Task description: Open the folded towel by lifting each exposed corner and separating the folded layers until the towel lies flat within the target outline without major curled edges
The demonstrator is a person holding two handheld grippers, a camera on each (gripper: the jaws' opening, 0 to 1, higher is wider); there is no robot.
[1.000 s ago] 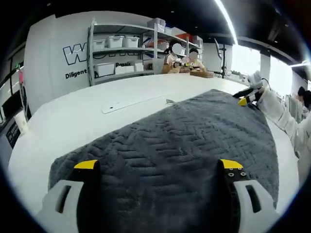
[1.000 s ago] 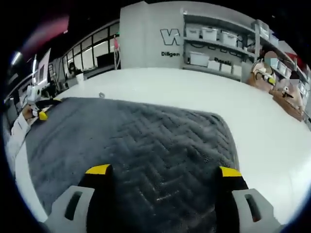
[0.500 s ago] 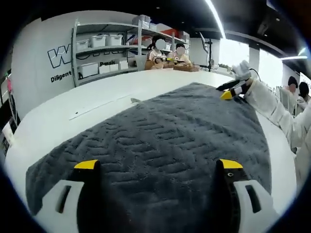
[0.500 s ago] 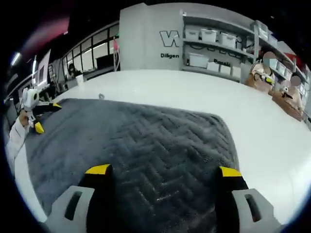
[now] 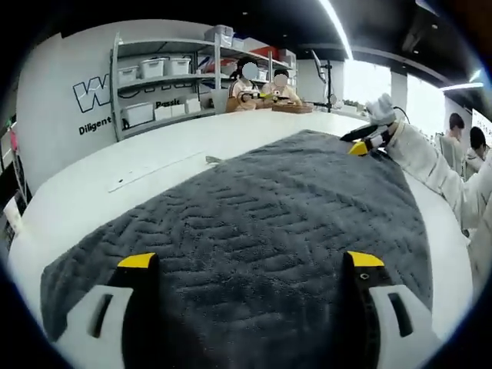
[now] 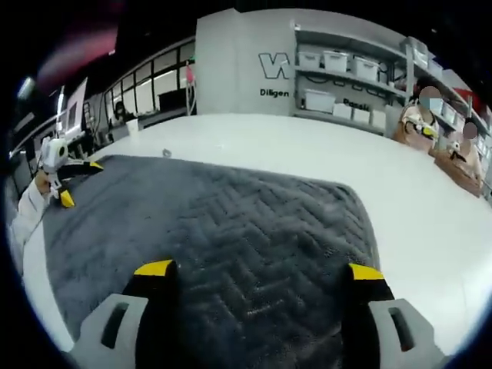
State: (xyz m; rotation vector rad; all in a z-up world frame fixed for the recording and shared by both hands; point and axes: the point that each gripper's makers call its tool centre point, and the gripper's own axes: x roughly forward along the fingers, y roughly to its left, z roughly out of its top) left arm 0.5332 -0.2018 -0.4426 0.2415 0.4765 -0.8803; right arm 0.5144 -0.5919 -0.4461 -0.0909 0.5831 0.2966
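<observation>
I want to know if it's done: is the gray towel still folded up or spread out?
Spread out. The towel lies as one broad, flat sheet on the white table, with no folded layers or curled corners visible.

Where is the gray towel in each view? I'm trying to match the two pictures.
Left gripper view: the gray towel spreads from the bottom to upper right on the white table.
Right gripper view: it covers the center and lower left.
Shared landmark: the shelf rack with white bins.

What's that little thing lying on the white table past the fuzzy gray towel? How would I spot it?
Start at the big white table, then the gray towel. Beyond its far edge lies a small dark object, too small to identify, beside a long pale strip.
</observation>
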